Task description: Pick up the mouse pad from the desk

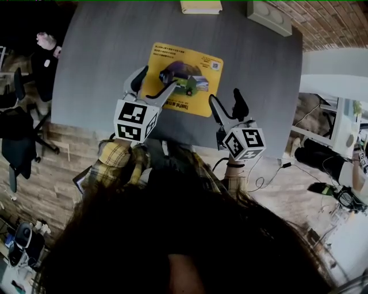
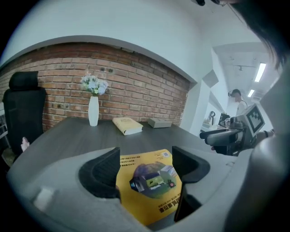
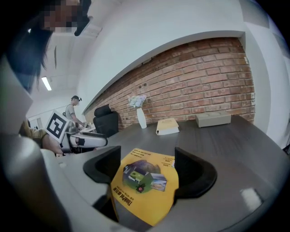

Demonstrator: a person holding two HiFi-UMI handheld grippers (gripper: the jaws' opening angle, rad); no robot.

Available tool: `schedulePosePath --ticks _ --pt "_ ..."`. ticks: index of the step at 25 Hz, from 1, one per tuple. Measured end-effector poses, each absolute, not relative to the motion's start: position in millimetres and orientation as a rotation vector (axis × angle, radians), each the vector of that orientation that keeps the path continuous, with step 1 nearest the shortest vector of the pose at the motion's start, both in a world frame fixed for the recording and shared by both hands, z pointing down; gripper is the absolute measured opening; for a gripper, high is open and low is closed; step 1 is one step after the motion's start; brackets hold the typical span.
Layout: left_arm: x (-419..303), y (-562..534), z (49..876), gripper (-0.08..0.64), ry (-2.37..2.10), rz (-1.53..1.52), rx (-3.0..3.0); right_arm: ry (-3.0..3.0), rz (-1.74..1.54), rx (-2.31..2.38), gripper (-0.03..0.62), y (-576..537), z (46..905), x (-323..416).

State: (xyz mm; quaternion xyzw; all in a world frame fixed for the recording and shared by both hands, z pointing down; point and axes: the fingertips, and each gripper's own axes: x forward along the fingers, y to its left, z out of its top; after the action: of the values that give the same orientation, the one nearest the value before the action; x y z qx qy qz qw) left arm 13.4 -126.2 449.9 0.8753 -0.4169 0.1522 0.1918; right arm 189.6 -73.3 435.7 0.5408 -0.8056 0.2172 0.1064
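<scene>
A yellow mouse pad (image 1: 183, 79) with a printed picture lies flat on the grey desk (image 1: 98, 69). My left gripper (image 1: 155, 81) hangs over the pad's near-left part with its jaws open, one on either side of that edge. In the left gripper view the pad (image 2: 152, 186) shows between the open jaws of the left gripper (image 2: 145, 168). My right gripper (image 1: 226, 106) stands open just off the pad's near-right corner. The right gripper view shows the pad (image 3: 145, 186) ahead, between the spread jaws of the right gripper (image 3: 147, 171). Neither gripper holds anything.
A cream book (image 1: 200, 7) and a grey box (image 1: 269, 17) lie at the desk's far edge. A white vase with flowers (image 2: 93, 110) stands by the brick wall. A black office chair (image 1: 20, 132) is left of the desk. Cables (image 1: 270, 172) trail on the floor at the right.
</scene>
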Motion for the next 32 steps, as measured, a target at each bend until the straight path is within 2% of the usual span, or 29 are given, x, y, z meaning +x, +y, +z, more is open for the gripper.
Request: schedulePosePath --ticks 6,21,25,28,32 --pt "1 -121 514 0.35 -1.149 0.579 2.332 -2.333 0.755 1.554 0.351 -66 474 183" --pt "-23 -117 606 0.304 -1.149 0.815 2.085 -2.234 0.933 1.499 0.342 -64 541 186" --pt "-27 -118 616 0.28 -1.168 0.858 2.038 -2.231 0.953 1.488 0.342 -68 544 186" --pt "-32 -120 619 0.214 -1.203 0.896 2.021 -2.236 0.966 1.483 0.341 -71 546 187" --pt "-33 -121 621 0.209 -1.222 0.916 2.006 -2.239 0.992 1.481 0.341 -75 546 189"
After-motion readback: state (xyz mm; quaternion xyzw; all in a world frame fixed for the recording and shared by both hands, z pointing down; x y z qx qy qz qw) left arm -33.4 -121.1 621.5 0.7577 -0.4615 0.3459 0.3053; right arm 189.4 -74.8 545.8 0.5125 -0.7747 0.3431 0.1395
